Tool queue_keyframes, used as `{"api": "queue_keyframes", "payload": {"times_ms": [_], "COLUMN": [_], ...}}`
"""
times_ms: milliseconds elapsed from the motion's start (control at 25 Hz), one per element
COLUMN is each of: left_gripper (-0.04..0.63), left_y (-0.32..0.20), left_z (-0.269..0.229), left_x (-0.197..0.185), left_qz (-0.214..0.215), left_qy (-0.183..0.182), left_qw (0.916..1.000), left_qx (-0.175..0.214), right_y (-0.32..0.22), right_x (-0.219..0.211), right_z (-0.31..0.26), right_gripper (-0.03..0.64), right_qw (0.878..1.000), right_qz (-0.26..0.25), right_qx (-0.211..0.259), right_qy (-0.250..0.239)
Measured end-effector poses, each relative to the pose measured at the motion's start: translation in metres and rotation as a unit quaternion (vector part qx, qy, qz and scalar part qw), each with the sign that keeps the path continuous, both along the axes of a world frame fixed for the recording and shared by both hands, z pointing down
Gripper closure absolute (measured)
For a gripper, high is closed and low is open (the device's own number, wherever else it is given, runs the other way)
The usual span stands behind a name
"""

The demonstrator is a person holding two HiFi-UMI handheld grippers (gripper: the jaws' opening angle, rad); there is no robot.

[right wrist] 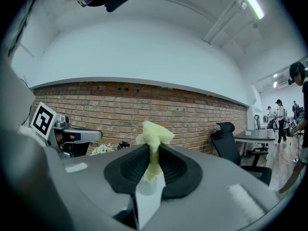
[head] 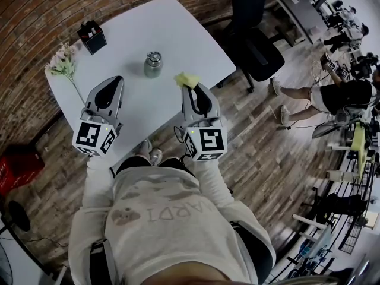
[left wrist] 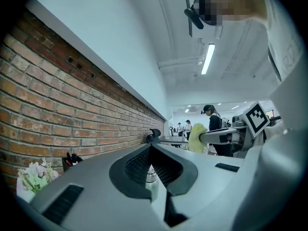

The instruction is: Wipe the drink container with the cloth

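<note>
Cloth (head: 186, 79) pinched by R gripper (head: 190, 89) | L gripper (head: 117, 82) closed | bottle (head: 153, 65) untouched

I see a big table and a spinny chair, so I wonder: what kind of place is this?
Probably an office or shared workroom. There's a white table by a brick wall, a black office chair, and long strip lights on the ceiling.

White table (head: 178, 34) — on it a drink container (head: 153, 64), black pen holder (head: 92, 37), pink flowers (head: 63, 63).
</note>
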State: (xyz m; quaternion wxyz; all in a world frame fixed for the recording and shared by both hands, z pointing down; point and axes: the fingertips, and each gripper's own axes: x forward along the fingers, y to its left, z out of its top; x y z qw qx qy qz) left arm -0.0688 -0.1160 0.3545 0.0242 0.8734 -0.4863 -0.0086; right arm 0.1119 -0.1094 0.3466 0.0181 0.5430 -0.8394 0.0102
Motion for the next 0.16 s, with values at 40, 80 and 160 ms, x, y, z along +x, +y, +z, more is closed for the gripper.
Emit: {"api": "queue_keyframes", "payload": {"times_ms": [40, 80, 160], "left_gripper": [0.595, 0.594, 0.595], "left_y": [0.0006, 0.0013, 0.0027], "left_z": [0.0000, 0.0000, 0.0001], "left_x": [0.0000, 0.0001, 0.0003], "left_qz": [0.001, 0.002, 0.004], "left_qy": [0.000, 0.001, 0.001], "left_qw": [1.0000, 1.0000, 1.0000], "left_qx": [0.000, 0.000, 0.000], "right_y": [0.0006, 0.0011, 0.0022], "right_x": [-0.0002, -0.0005, -0.0012], "right_z": [-0.0005, -0.0008, -0.0013], "right_gripper": [0.545, 0.545, 0.545], "right_qw": [1.000, 1.000, 1.000], "right_qz": [0.000, 0.001, 0.001], "right_qx": [0.000, 0.001, 0.002], "right_qy": [0.000, -0.001, -0.001]}}
